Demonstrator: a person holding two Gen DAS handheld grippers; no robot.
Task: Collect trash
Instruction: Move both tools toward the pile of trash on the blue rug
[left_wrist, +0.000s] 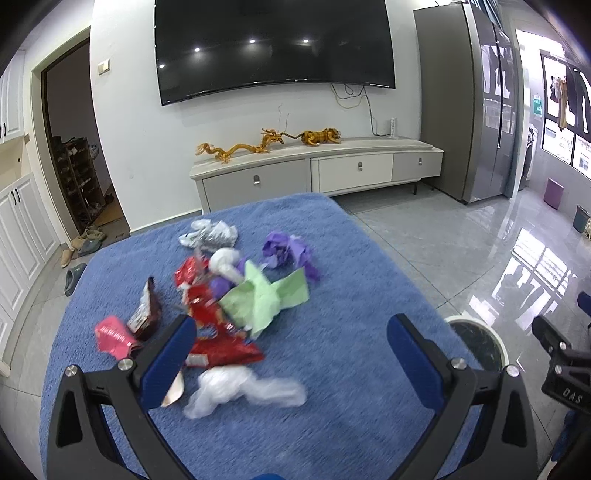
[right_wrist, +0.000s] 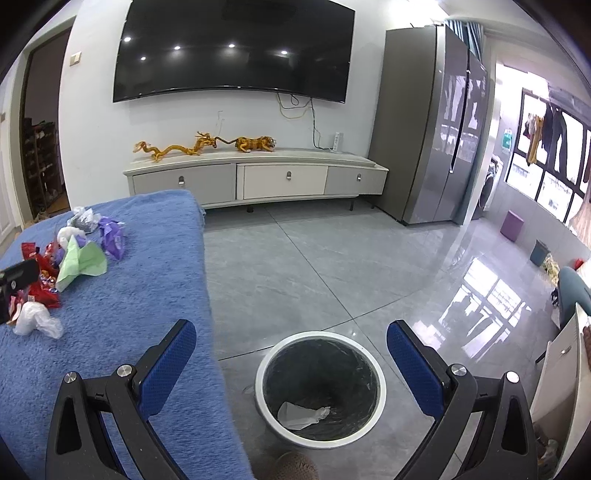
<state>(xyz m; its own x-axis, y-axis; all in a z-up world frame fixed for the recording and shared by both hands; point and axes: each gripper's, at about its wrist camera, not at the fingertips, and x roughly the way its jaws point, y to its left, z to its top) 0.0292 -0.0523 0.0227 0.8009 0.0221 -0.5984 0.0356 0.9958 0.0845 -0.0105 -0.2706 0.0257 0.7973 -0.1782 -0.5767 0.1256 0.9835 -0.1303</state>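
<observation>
1. While both sets of tongs stand wide apart and empty, litter lies heaped on a blue-covered counter (left_wrist: 332, 369).
2. Left tongs (left_wrist: 291, 354) hover over the pile: red wrappers (left_wrist: 214, 317), a green paper (left_wrist: 262, 299), purple scraps (left_wrist: 291, 251), a clear plastic bag (left_wrist: 240, 391).
3. Right tongs (right_wrist: 291, 354) hang above a white-rimmed bin (right_wrist: 320, 387) on the grey floor just beside the counter.
4. One pale crumpled scrap (right_wrist: 301, 415) sits at the bin's bottom.

white wall w/ TV (right_wrist: 236, 51) | low cabinet (right_wrist: 255, 177) | grey tile floor (right_wrist: 332, 266) | fridge (right_wrist: 428, 125) | bright windows (right_wrist: 554, 147)
</observation>
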